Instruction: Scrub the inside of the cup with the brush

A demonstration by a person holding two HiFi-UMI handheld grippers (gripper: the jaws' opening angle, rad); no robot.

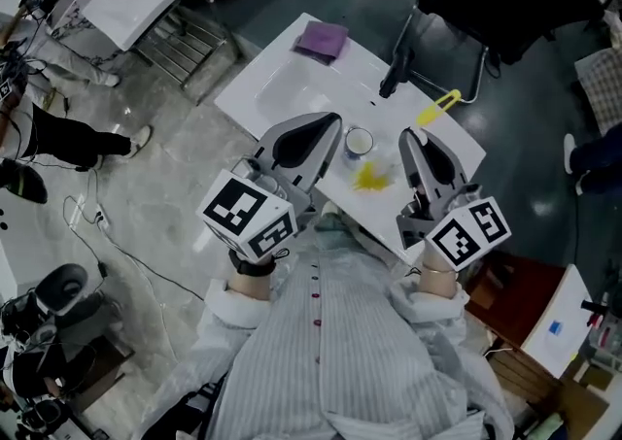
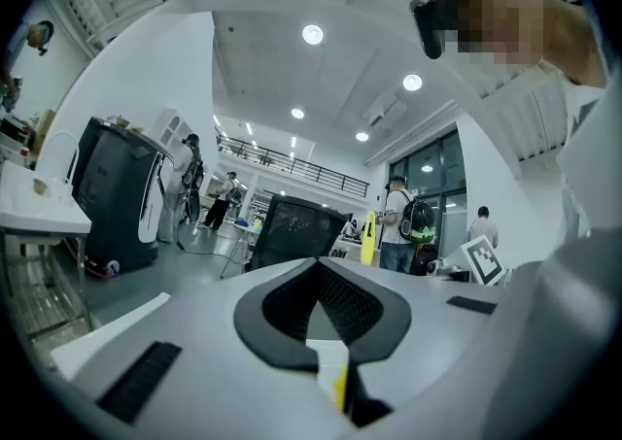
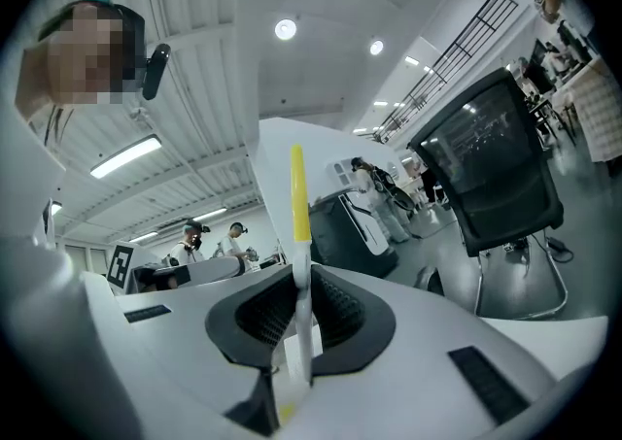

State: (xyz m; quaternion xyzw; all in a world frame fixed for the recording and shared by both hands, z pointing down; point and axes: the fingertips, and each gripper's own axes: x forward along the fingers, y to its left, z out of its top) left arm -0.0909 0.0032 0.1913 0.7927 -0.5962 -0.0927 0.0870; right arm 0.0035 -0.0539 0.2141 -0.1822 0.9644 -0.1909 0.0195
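Found the cup (image 1: pixel 359 142) standing on the white table (image 1: pixel 282 88), just beside the tip of the left gripper (image 1: pixel 336 123), on that gripper's right, between it and the right gripper (image 1: pixel 409 139) and nearer the left tip. Could not tell from the head view whether touching that tip or narrowly clear of it. Noted the cup upright, long axis vertical, mouth facing up, pale interior open to the head view.

Recorded the left gripper's jaws pressed together, with nothing identifiable pinched. Saw only a thin white and yellow sliver in the slot below the pads in the left gripper view, too small to name.

Recorded the right gripper's jaws closed on the brush (image 1: pixel 439 108), pinching its pale lower shaft. In the right gripper view, observed the brush rising straight out of the cleft between the pads, white low down, yellow above. In the head view, traced its long axis from the right gripper's tip outward, away from the person, with the yellow end farthest from the jaws and pointing away from the cup. Placed the brush apart from the cup.

Logged a yellow patch (image 1: pixel 369 176) on the table between the two grippers, just on the person's side of the cup, and a purple cloth (image 1: pixel 323 40) well beyond the left gripper's tip.
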